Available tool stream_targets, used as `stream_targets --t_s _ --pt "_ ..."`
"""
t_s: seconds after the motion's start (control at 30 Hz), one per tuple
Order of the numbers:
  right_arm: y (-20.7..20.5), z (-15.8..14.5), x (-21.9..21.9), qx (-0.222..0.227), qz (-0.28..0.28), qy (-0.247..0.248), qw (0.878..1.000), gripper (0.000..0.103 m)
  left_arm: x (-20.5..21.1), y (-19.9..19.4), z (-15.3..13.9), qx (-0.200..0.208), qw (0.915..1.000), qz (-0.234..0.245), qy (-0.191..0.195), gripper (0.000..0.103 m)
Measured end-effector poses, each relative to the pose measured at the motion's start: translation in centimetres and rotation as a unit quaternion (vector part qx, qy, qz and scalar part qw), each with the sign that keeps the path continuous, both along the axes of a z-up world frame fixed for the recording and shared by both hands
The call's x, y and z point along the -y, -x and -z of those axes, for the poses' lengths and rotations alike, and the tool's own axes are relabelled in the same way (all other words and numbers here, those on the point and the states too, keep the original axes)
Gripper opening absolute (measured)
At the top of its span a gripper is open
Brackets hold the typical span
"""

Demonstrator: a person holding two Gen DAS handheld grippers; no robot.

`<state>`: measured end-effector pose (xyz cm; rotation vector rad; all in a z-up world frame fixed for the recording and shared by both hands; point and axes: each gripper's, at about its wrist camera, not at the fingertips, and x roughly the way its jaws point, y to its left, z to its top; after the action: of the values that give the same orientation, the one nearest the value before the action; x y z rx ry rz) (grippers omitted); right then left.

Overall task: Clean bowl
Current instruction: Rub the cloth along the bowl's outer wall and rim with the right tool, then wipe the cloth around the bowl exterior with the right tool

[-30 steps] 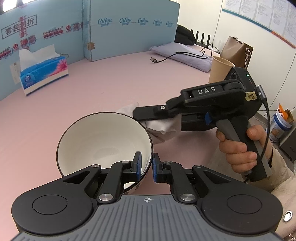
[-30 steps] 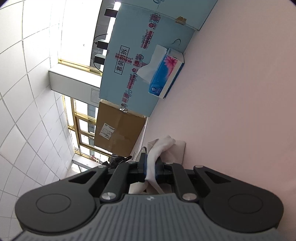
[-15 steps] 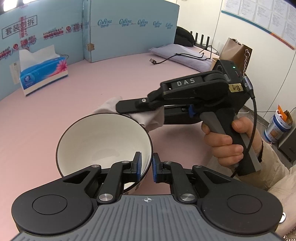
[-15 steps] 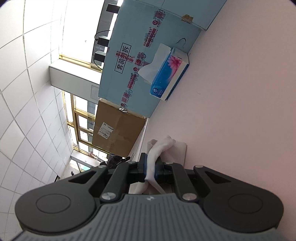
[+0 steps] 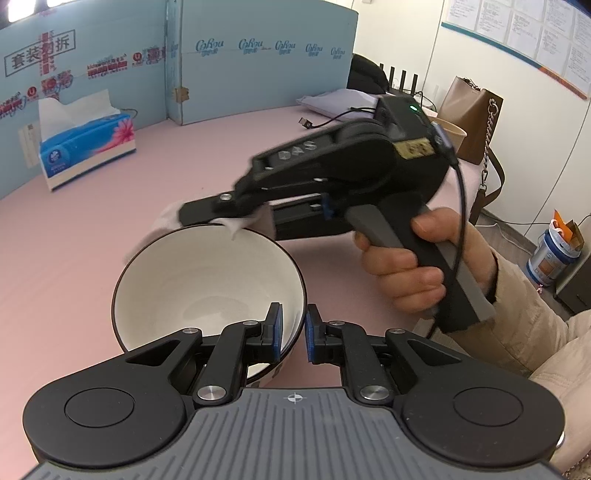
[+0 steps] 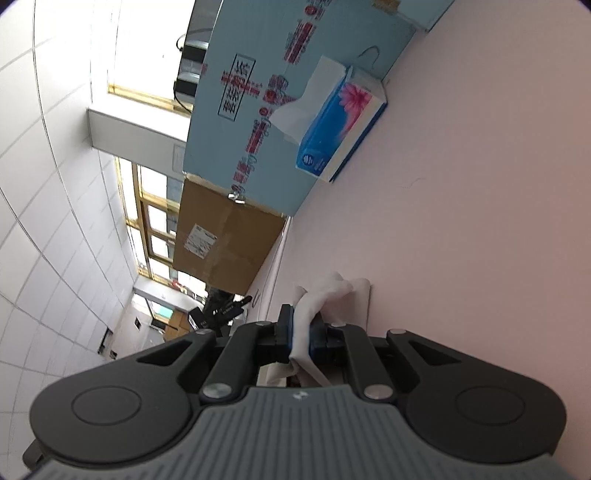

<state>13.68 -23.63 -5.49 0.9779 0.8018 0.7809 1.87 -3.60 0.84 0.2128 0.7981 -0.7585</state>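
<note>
— Where is the bowl (image 5: 207,280)?
— On the table (image 5: 110,221), with the left gripper (image 5: 291,332) at its near rim.
— And the tissue (image 5: 168,218)?
— In the right gripper (image 6: 301,334), over the far rim.
— The tissue box (image 5: 86,147)?
— Far back on the left, by the wall boards (image 5: 258,62).

Looks like an office or lab workspace: pink desk (image 5: 229,147) fenced by blue cardboard panels (image 5: 258,62), printed notices (image 5: 517,26) pinned on the wall, tiled ceiling (image 6: 55,184), tissue box (image 5: 86,147), charging cable (image 5: 325,120).
</note>
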Motion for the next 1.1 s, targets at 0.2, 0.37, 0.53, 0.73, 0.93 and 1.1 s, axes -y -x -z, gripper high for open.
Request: stream_targets --t_s 0.2,0.37,0.53,0.73,0.93,1.1 --pt "-0.4 -0.5 -0.9 0.003 -0.012 0.016 1.000 0.011 0.0 0.0 0.0 -0.001 1.0000 -0.002 -0.002 0.020" --pt "0.5 -0.4 0.1 0.002 -0.001 0.013 1.000 0.011 0.0 0.0 0.1 0.000 1.0000 -0.005 -0.002 0.020" --pt "1.8 -0.2 1.6 -0.001 0.014 0.008 1.000 0.011 0.0 0.1 0.0 0.001 1.0000 -0.009 -0.004 0.020" --pt "3.3 0.3 3.0 -0.006 0.033 -0.002 0.999 0.011 0.1 0.0 0.1 -0.001 0.9999 -0.014 -0.007 0.022" --pt "4.3 0.7 3.5 -0.015 0.043 -0.006 0.999 0.011 0.3 0.0 0.1 0.000 0.9998 -0.019 -0.011 0.023" --pt "5.3 0.7 3.8 -0.016 0.043 -0.009 0.999 0.011 0.4 -0.1 0.1 0.002 0.9996 -0.021 -0.017 0.023"
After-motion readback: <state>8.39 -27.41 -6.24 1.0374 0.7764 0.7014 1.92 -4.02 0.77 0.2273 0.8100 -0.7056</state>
